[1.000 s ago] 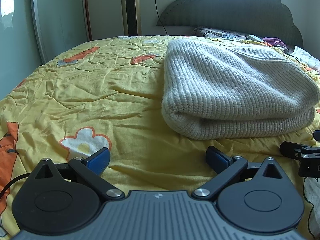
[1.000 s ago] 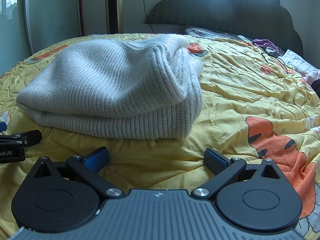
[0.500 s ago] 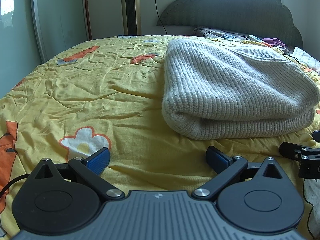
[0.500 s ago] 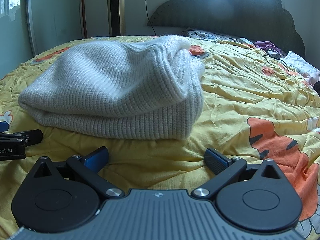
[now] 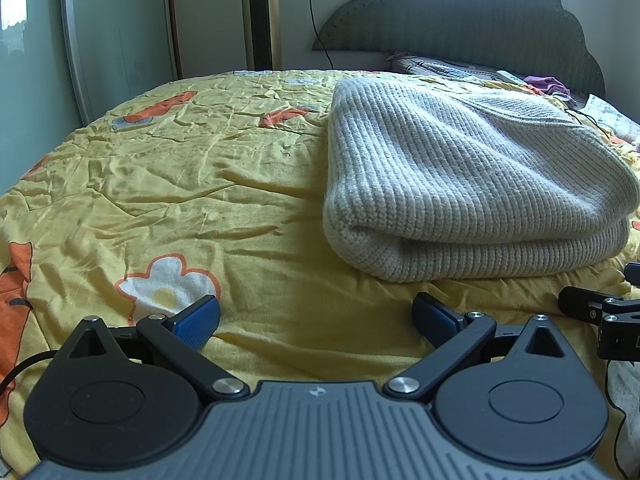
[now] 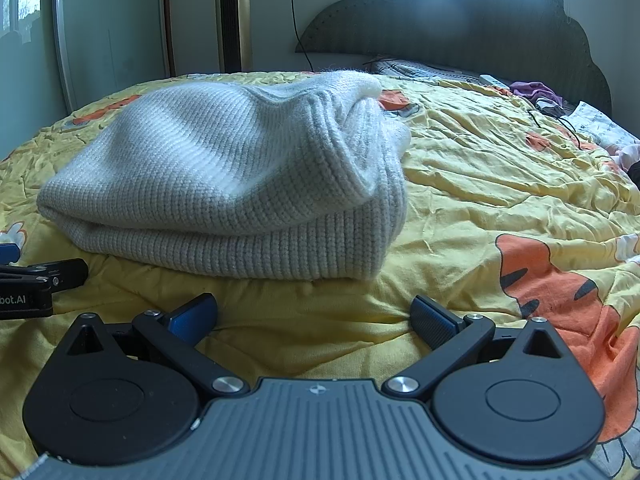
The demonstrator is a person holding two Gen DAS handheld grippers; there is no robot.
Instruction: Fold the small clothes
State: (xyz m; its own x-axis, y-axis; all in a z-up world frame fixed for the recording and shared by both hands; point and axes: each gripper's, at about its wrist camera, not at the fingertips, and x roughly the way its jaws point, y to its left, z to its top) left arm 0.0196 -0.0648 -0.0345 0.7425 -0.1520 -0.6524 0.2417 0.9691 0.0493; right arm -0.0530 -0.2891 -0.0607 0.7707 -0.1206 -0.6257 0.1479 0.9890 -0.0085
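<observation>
A pale grey knitted sweater (image 5: 460, 176) lies folded in a thick bundle on the yellow patterned bedspread (image 5: 180, 184). In the right wrist view the same sweater (image 6: 240, 176) fills the left centre, with a ribbed cuff bulging on top. My left gripper (image 5: 316, 318) hovers low over the bedspread in front of the sweater's left end, open, nothing between its blue pads. My right gripper (image 6: 314, 316) is open too, a little short of the sweater's right end. Each gripper's black tip shows at the edge of the other's view.
A dark scalloped headboard (image 5: 460, 20) stands at the far end of the bed. Pillows, a purple cloth (image 6: 532, 90) and a cable (image 6: 560, 120) lie near it. A tall tower fan (image 5: 260, 12) and a glass door are at the back left.
The right gripper's view has shifted slightly, so the sweater sits a little lower and further right in it. The left gripper and the sweater have stayed put.
</observation>
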